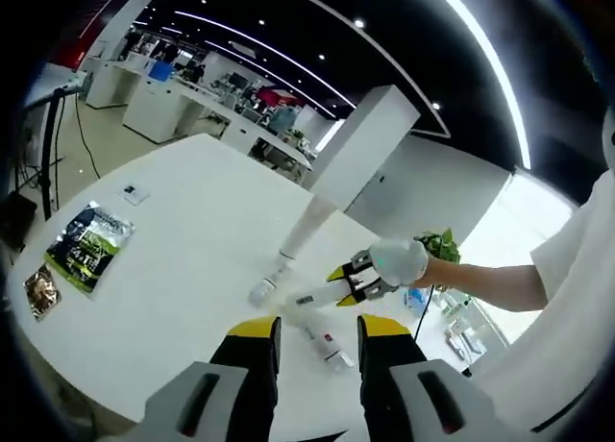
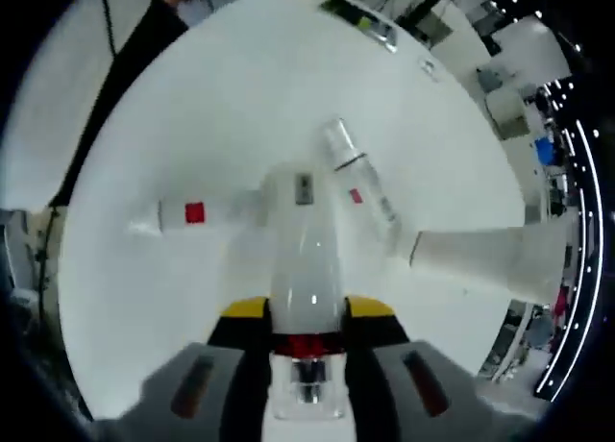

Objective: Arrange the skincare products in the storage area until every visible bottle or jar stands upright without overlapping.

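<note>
Right gripper clamps my white bottle at lower centre, long axis straight ahead | red-label tube left, clear bottle upper right, lying on table | left gripper released, farther back, lower centre.

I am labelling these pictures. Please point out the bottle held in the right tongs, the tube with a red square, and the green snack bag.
held bottle [image 2: 306, 259], right gripper view, body.
red-square tube [image 2: 197, 213], right gripper view, red mark.
snack bag [image 1: 88, 246], left gripper view, centre.
</note>
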{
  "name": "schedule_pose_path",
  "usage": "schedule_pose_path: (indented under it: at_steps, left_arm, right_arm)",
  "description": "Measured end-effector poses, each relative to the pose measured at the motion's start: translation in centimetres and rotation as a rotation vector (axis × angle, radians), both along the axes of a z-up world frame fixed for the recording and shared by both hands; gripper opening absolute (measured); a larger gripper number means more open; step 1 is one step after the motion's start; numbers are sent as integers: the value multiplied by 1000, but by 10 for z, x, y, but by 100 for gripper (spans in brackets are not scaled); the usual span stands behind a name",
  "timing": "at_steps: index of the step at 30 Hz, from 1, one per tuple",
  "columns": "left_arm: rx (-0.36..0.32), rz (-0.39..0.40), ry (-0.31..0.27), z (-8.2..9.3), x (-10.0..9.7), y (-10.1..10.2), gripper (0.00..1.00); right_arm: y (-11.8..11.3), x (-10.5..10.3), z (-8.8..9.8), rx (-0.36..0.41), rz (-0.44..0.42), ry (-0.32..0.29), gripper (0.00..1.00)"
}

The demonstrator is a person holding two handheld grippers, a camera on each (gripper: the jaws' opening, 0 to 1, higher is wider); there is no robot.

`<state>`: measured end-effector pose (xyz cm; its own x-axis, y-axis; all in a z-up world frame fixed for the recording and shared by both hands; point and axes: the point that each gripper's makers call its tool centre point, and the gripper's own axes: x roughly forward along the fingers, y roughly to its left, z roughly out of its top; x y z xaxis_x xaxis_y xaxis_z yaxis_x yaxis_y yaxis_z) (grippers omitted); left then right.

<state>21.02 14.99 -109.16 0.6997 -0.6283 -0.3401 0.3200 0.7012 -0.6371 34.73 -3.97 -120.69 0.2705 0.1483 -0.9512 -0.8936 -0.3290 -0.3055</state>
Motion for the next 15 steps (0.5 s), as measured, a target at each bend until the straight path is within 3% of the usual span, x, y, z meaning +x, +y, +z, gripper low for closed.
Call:
schedule_pose_path:
  at_steps: [5, 7, 8, 9, 11, 15]
  left_arm:
    - [33, 0, 1, -4, 0, 2, 33]
    - [103, -22, -4, -14, 0, 3, 34]
    - [169, -42, -19, -24, 0, 5, 35]
    - [224, -64, 1, -35, -2, 6, 36]
    - [288, -104, 24, -53, -3, 4, 37]
    - [398, -188, 13, -71, 1, -3, 41]
  right_arm:
    - [11, -10, 0, -33, 85, -4, 26]
    - [17, -14, 1, -36, 109, -2, 26]
    - [19, -16, 2, -37, 115, -1, 26]
    - [22, -18, 2, -38, 126, 4, 26]
    - [26, -20, 3, -43, 146, -1, 26]
    - [35, -23, 7, -54, 182, -13, 26]
